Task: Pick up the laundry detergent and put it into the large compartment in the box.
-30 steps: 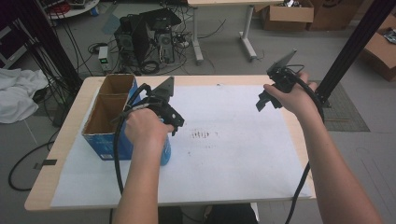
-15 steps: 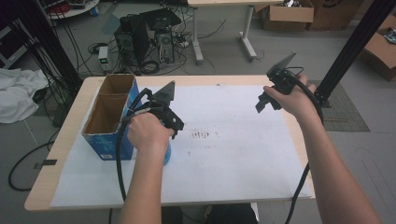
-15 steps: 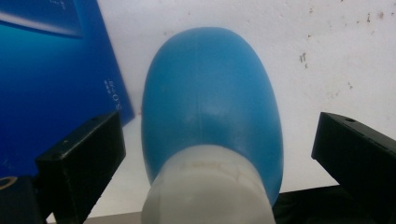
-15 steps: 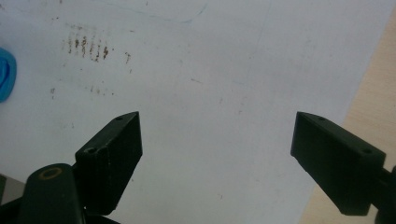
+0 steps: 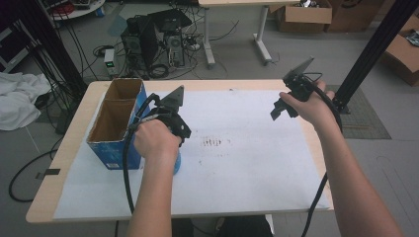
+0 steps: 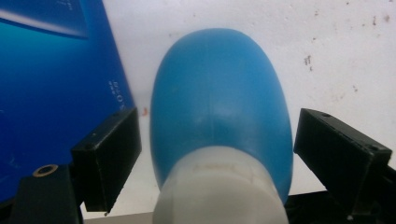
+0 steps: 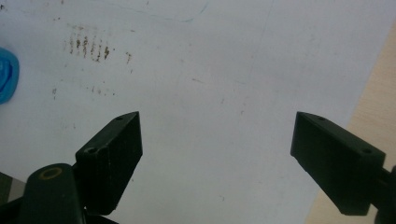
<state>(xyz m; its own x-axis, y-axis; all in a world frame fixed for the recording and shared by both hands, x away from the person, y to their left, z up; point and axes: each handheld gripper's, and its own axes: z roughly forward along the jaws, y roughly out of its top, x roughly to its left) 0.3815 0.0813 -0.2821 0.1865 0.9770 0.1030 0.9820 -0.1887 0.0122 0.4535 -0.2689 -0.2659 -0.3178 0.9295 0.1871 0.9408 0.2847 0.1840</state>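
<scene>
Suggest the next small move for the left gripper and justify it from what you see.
Probably finish closing: the left gripper straddles the blue egg-shaped plastic bottle with a white cap beside the blue cardboard box; its jaws have just been closing, yet gaps remain on both sides.

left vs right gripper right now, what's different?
The left gripper has just been closing, with a blue bottle between its jaws and gaps on both sides; the right gripper has nothing between its jaws. The left is low beside the blue carton; the right is raised above the white sheet. Both have black jaws.
</scene>
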